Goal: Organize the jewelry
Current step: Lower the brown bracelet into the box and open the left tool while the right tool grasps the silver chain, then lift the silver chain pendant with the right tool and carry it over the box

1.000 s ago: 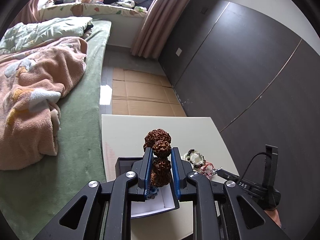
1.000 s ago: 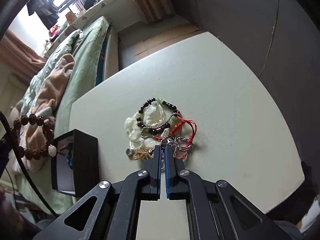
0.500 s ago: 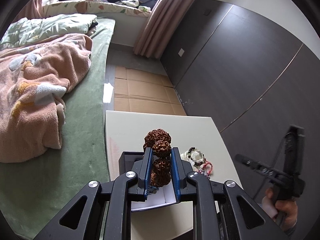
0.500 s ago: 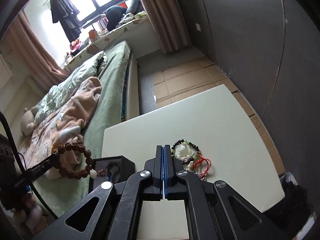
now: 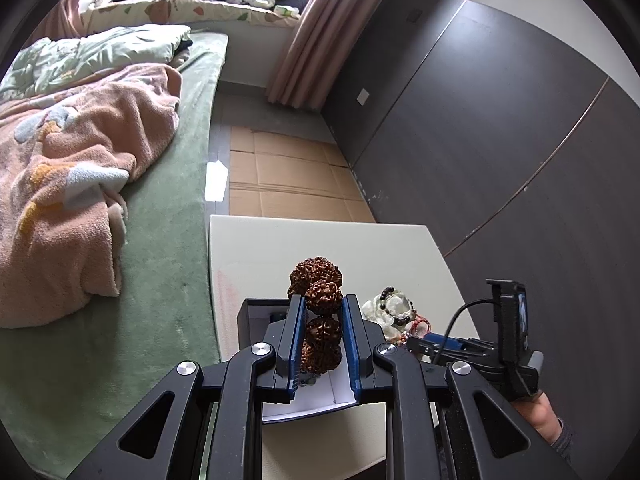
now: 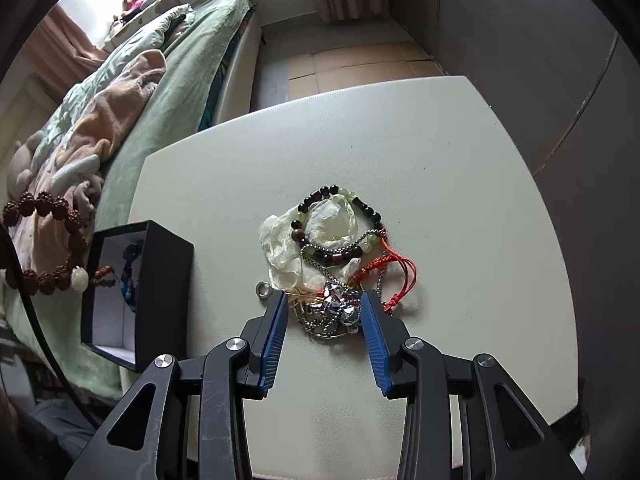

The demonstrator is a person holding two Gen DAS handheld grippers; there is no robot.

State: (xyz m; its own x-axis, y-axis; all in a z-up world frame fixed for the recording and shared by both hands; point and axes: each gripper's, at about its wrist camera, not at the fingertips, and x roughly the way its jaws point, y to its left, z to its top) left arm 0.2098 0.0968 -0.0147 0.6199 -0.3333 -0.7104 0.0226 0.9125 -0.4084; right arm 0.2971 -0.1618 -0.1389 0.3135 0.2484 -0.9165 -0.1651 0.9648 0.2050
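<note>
The silver chain [image 6: 330, 312] is lying in the jewelry pile on the table [image 6: 440, 152], between the opening jaws of the right gripper [image 6: 324, 300]; it must be pinched next. The brown bead bracelet [image 5: 322, 320] is held tight in the left gripper [image 5: 322, 308] above the black box [image 5: 256, 312].

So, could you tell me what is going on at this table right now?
A person is sorting jewelry with a gripper in each hand. The left gripper holds a brown bead bracelet above an open black box. The right gripper is low over a tangled jewelry pile on the white table, its jaws opening around a silver chain without gripping it.
</note>
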